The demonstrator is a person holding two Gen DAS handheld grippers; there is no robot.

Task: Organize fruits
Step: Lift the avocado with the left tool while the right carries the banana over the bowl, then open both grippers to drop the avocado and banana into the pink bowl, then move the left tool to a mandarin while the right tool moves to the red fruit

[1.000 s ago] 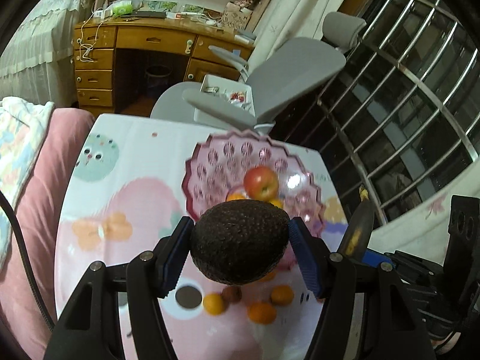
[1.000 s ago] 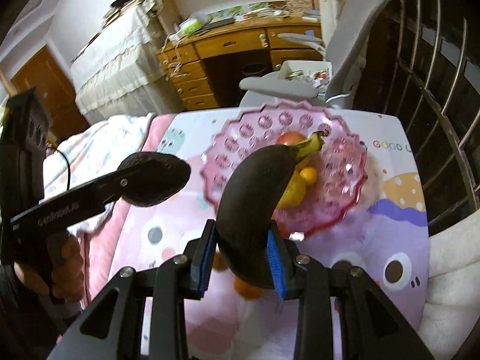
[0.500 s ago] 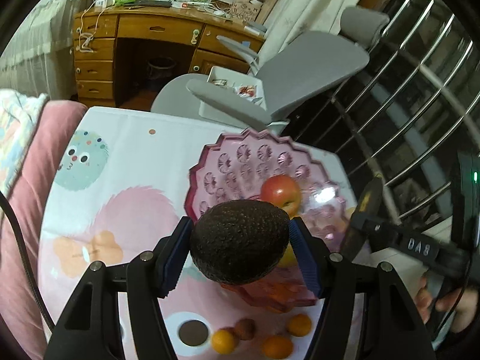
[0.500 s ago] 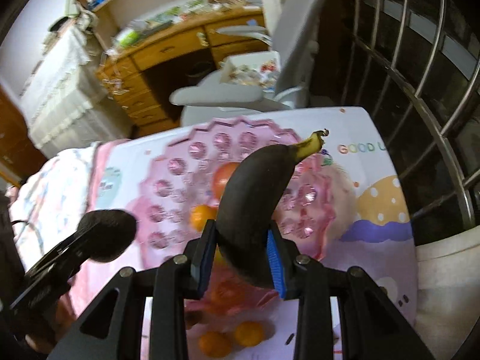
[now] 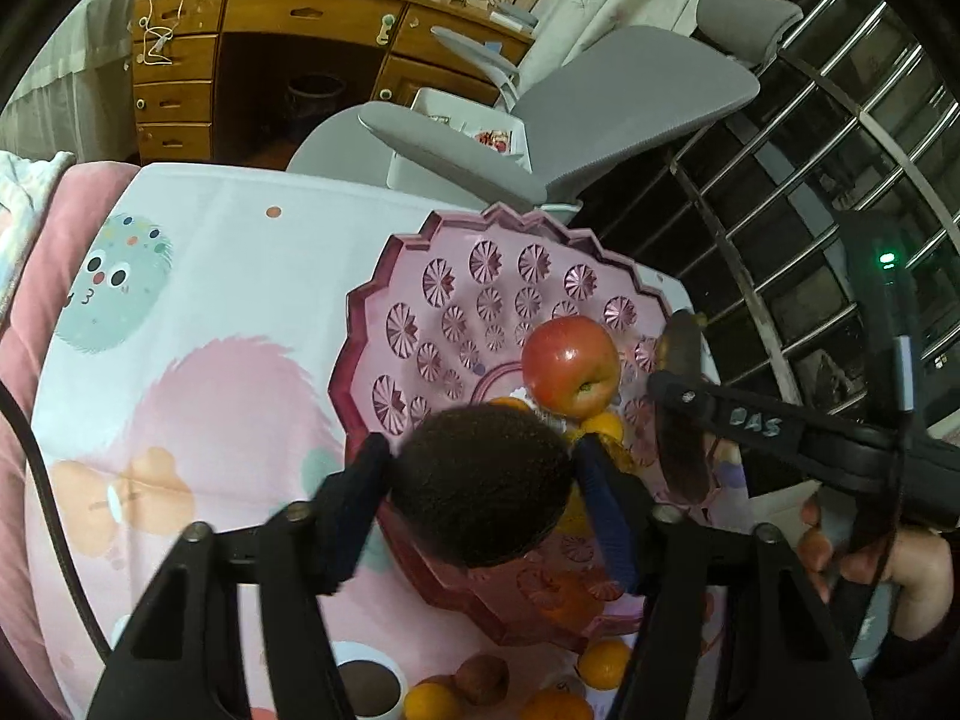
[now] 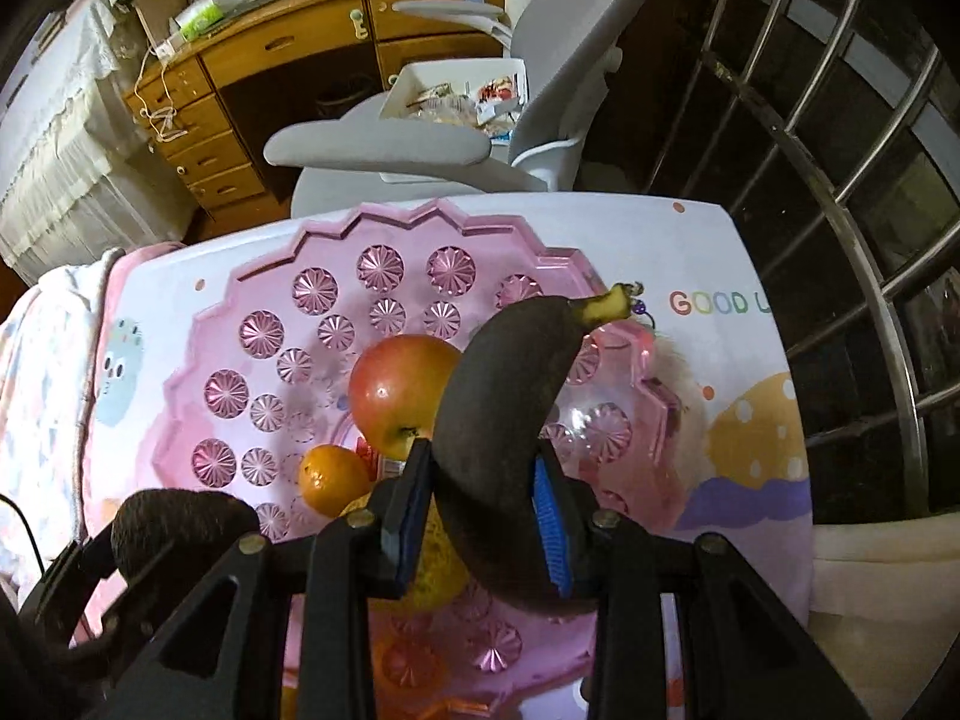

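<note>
- Left gripper (image 5: 480,474) clamped on a dark, bumpy avocado (image 5: 480,483), jaws just squeezed in a bit tighter around it, pads on both sides.
- Right gripper (image 6: 483,507) pinched narrow on a blackened banana (image 6: 510,420), long axis running up and away from the jaws, yellowish stem tip pointing toward the far rim.
- Pink cut-glass fruit bowl (image 5: 384,324) sitting straight below and ahead of both, red apple (image 5: 570,366) and an orange (image 6: 333,477) already inside.
- Probably a drop-off next: avocado hanging over the near-left wall, banana over the middle, so right hand looks closer.
- Loose oranges (image 5: 606,663) waiting on the cloth by the near rim.
</note>
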